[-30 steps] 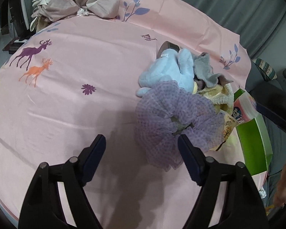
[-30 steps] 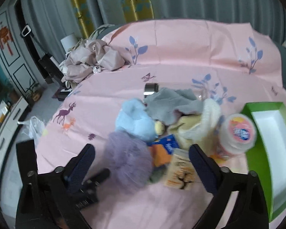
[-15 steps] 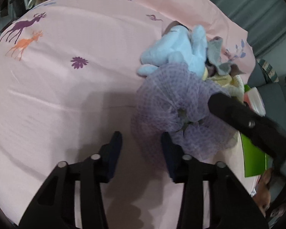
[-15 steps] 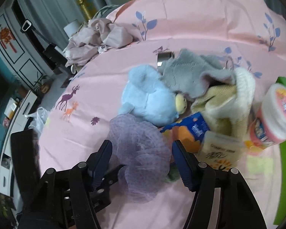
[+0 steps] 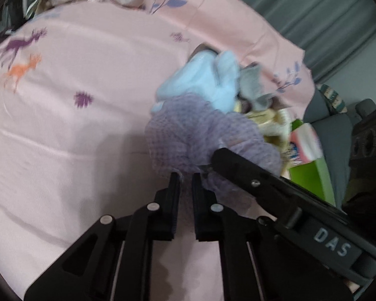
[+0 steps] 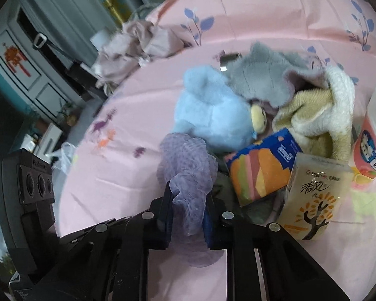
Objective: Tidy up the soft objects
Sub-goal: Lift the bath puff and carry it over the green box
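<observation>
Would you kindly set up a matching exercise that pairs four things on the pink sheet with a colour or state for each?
Things:
1. Mesh puff
2. Plush toy
3. Tissue pack
4. Snack box

Colour or state:
A. Light blue, lying behind the puff
B. Blue, with striped orange and pink shapes
C. Purple, pinched by the right gripper
D. Pale yellow, with a tree drawing

Pairs: 1-C, 2-A, 3-D, 4-B
</observation>
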A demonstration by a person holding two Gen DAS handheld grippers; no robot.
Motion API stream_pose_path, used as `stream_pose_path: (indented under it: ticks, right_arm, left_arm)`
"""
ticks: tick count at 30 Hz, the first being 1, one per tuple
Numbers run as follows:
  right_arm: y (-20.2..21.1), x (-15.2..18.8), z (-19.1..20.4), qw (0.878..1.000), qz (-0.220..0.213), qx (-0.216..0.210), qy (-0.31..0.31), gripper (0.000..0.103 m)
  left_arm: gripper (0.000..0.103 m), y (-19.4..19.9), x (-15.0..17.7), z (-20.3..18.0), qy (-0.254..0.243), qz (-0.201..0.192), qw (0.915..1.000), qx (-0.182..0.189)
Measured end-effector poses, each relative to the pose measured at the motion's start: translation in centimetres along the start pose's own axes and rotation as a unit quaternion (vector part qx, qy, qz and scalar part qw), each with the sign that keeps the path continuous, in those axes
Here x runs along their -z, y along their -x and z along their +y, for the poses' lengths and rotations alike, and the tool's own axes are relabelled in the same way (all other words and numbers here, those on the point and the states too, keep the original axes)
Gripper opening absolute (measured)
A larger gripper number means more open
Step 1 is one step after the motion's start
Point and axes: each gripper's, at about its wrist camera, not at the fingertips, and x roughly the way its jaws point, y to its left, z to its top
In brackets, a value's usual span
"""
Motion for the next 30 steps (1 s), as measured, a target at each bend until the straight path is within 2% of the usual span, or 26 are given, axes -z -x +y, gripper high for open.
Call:
stream_pose_path:
  ticks: [5, 11, 17, 22, 25, 30]
  right_arm:
    - [3.0, -0.5, 0.8, 0.999, -0.035, -0.033, -0.005, 0.021]
    - [7.7, -1.6, 1.0, 0.993, -0.094, -0.067, -0.006, 0.021]
    - [13.5, -2.3, -1.7, 0.984, -0.164, -0.062, -0.035, 0.021]
    - [18.1, -2.1, -5.5, 0.972, -0.218, -0.043, -0.075, 0.020]
    - [20.5, -1.7, -8.2, 0.965, -0.240, -0.027, -0.105, 0.021]
    - [22.4, -1.0, -11.9, 0.956, -0.251, 0.010, -0.150, 0.021]
  left_arm:
    - [0.006, 2.5, -0.5, -1.9, -0.033, -0.038, 0.9987, 0.007]
    - [0.006, 4.9, -1.6, -6.1, -0.068, -0.079, 0.9941, 0.026]
    - [0.006, 5.0, -3.1, -11.8, -0.110, -0.092, 0.9879, 0.058]
    - [0.006, 3.7, -3.6, -16.8, -0.141, -0.084, 0.9821, 0.093]
    - [0.006, 2.5, -3.4, -19.9, -0.165, -0.072, 0.9784, 0.101]
    - [0.006, -0.7, -2.3, -24.3, -0.198, -0.036, 0.9733, 0.110]
